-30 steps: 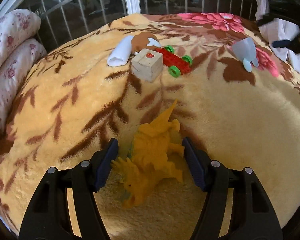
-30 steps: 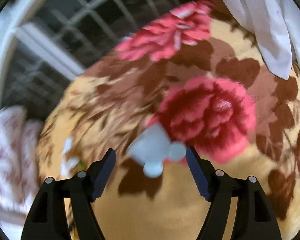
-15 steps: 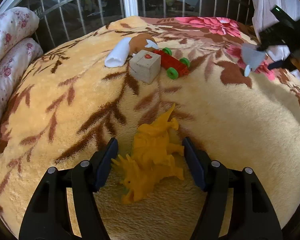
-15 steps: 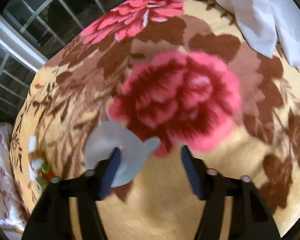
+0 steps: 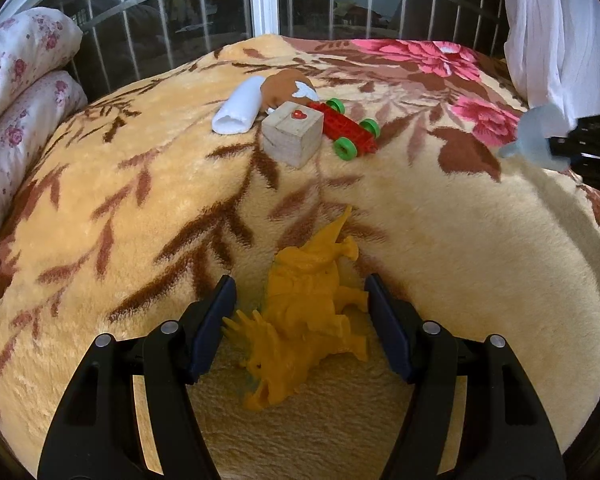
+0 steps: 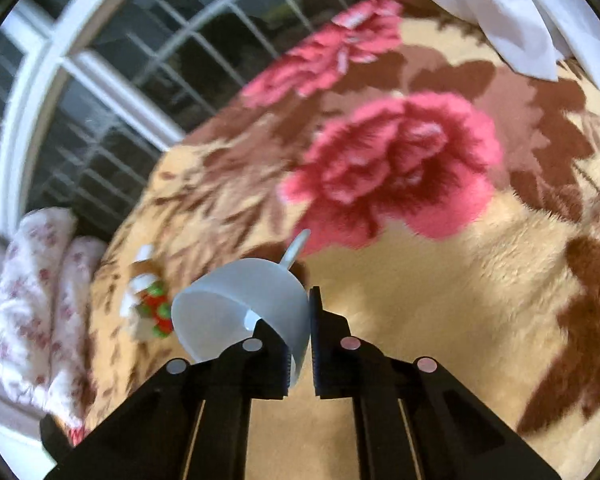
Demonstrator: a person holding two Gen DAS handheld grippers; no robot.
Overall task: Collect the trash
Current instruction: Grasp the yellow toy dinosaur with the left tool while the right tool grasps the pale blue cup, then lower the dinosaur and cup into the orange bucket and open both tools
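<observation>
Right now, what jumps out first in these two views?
The orange toy dinosaur lies on the floral blanket between the open fingers of the left hand-held gripper, untouched. The right hand-held gripper is shut on the rim of a pale blue scoop, held up off the blanket. Farther back, a wooden cube sits against a red toy car.

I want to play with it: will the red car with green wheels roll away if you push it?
Probably. The car has round green wheels, so it may roll, though the fluffy blanket would likely slow it. It looks like light plastic.
</observation>
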